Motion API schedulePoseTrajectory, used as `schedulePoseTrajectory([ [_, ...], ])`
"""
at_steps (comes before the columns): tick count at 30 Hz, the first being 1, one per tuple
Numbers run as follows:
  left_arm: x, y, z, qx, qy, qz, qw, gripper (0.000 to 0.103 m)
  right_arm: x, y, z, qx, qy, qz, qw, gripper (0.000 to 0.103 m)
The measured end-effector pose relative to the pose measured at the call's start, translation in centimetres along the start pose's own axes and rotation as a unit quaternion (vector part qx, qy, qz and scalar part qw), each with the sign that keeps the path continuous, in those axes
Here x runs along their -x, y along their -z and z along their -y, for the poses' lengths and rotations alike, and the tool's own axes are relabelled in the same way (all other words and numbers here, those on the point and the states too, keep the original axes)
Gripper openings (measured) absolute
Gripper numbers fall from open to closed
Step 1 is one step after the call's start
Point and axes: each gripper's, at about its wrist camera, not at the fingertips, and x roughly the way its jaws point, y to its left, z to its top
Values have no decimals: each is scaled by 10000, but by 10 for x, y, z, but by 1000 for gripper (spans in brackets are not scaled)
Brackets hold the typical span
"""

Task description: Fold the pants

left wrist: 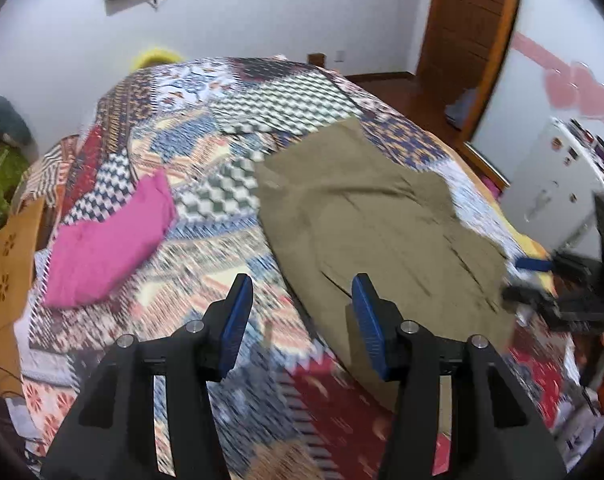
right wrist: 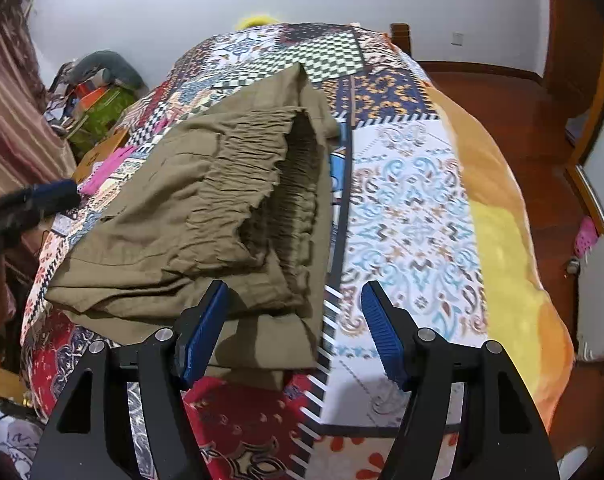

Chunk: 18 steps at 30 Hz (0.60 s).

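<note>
Now both my grippers hover above bed (right wrist: 502, 208), angled down. Left gripper (left wrist: 302, 320) jaws spread, holding nothing, over near left edge of olive pants (left wrist: 382, 216). Right gripper (right wrist: 293, 328) jaws spread, empty, above near waistband corner. Pink cloth (left wrist: 109, 240) lies left, apart.

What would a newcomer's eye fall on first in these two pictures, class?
First, the olive pants, lying partly folded and rumpled on the patchwork bedspread, elastic waistband gaping toward the right wrist camera. Next, the bright pink folded garment farther left on the bed. Both the left claw and right claw hover open, holding nothing.
</note>
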Motion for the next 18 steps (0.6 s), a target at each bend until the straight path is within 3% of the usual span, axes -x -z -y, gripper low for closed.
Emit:
schedulePoseTrajectory([
  [4,-24,-23,-20,161,-104,-54,9998,51,-5,3,5,-57,5,-94,9999,64],
  [10,-72,-54,-50,728,330,-347,9962,51,-7,3,8,-66,-20,-72,10000,66],
  [18,-129,-73,-60,803,460,-678,9934,51,-14,-3,16,-90,38,-108,9999,66],
])
